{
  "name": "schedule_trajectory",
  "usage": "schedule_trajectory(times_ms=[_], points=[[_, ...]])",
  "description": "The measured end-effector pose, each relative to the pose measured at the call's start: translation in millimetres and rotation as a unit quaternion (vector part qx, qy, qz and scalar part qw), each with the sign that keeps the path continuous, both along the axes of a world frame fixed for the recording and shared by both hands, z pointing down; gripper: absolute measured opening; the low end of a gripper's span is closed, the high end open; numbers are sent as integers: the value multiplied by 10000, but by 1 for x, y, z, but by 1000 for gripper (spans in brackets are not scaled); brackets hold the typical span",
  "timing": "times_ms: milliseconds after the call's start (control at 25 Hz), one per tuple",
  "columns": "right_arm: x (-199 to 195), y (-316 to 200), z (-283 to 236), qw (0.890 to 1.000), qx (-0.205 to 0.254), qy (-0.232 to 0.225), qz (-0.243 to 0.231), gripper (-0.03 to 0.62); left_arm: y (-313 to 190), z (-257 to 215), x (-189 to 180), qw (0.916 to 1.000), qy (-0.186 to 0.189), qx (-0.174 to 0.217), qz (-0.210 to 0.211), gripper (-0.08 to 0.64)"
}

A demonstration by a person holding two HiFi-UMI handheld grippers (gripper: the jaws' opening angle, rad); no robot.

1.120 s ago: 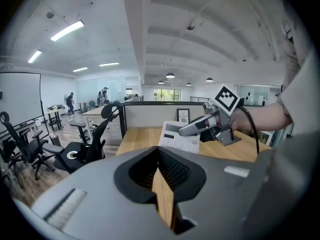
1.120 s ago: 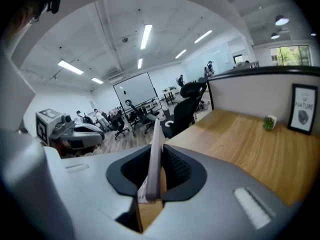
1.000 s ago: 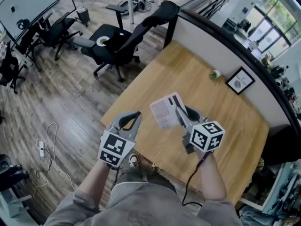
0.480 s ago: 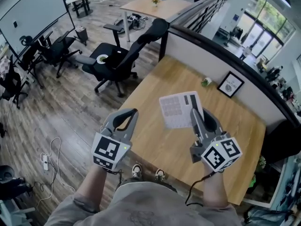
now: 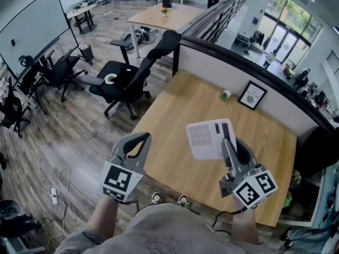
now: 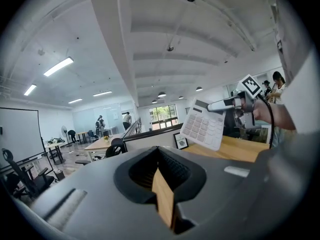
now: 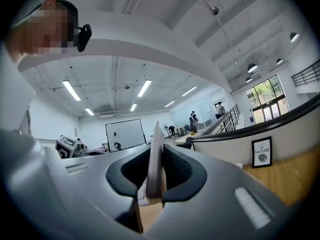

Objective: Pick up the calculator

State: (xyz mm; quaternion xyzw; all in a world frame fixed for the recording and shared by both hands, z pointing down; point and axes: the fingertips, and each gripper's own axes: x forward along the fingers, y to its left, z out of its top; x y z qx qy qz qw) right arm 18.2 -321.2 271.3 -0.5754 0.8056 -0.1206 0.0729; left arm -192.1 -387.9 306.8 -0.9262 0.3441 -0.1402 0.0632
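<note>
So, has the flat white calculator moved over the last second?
Yes. The flat white calculator, held in the right gripper, looks larger and sits closer to the black-framed picture on the wooden desk: lifted and shifted right.

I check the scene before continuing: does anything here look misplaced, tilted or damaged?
Nothing damaged or spilled. Only the calculator is odd: it hangs tilted above the table, pinched by one edge in the right gripper.
</note>
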Motion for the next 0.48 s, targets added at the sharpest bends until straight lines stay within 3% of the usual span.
schedule_trajectory(times_ms=[480], points=[[-14,15,39,9987,-497,-109,-90,69,11,15,0,9998,-44,-183,92,2]])
